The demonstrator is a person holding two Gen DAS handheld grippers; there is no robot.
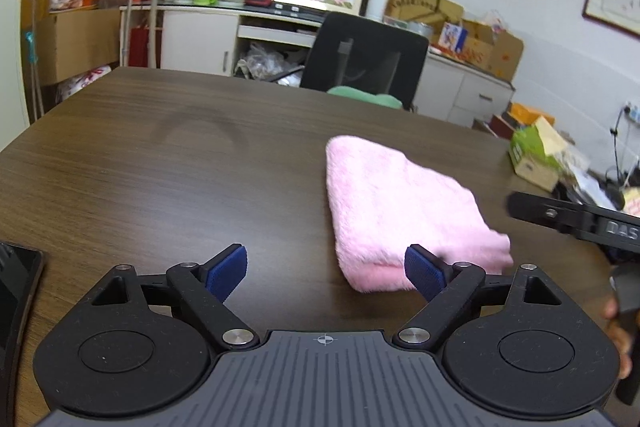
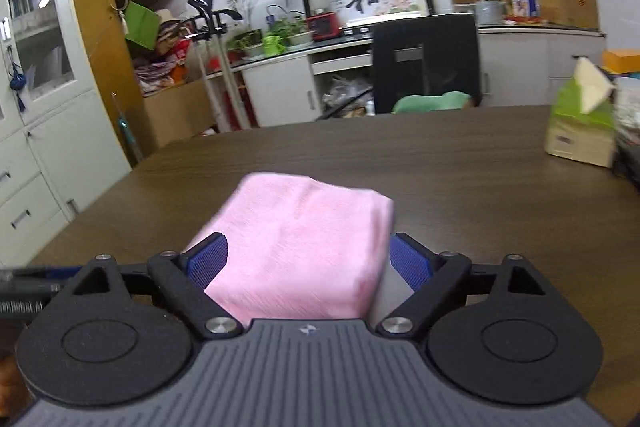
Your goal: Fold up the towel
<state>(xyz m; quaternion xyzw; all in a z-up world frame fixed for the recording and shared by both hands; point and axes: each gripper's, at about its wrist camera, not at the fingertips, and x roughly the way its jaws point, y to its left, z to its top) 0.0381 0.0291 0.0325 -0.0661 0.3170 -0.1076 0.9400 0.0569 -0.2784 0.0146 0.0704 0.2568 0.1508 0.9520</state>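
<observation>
The pink towel point(image 1: 394, 215) lies folded into a thick, compact bundle on the dark wood-grain desk point(image 1: 160, 163), and everything else is best placed from it. In the left wrist view the left gripper point(image 1: 325, 273) hovers over bare desk just to the towel's left, at its near end; its 2 blue-padded fingers point(image 1: 226, 273) stand wide apart and released, with nothing between them, though the right-hand pad sits in front of the towel's near left corner and whether it touches cannot be told. To the towel's right in that view the black body of the right gripper point(image 1: 576, 217) reaches in from the frame edge, with part of a hand point(image 1: 618, 331) below it. In the right wrist view the right gripper point(image 2: 308, 263) faces the towel point(image 2: 304, 247) head on: the near end of the bundle lies between its 2 blue fingers point(image 2: 208, 263), which are spread wide and released, the pads flanking the cloth without pressing it, and a small gap shows at the right pad. The towel is blurred along its edges here. Beyond the towel a black office chair point(image 2: 426, 61) stands at the far side of the desk with a green cushion on its seat. Right of the towel, near the desk's right edge, sits a green and white tissue box point(image 2: 582, 119). At the near left, well apart from the towel, a dark flat device point(image 1: 18, 291) rests on the desk.
</observation>
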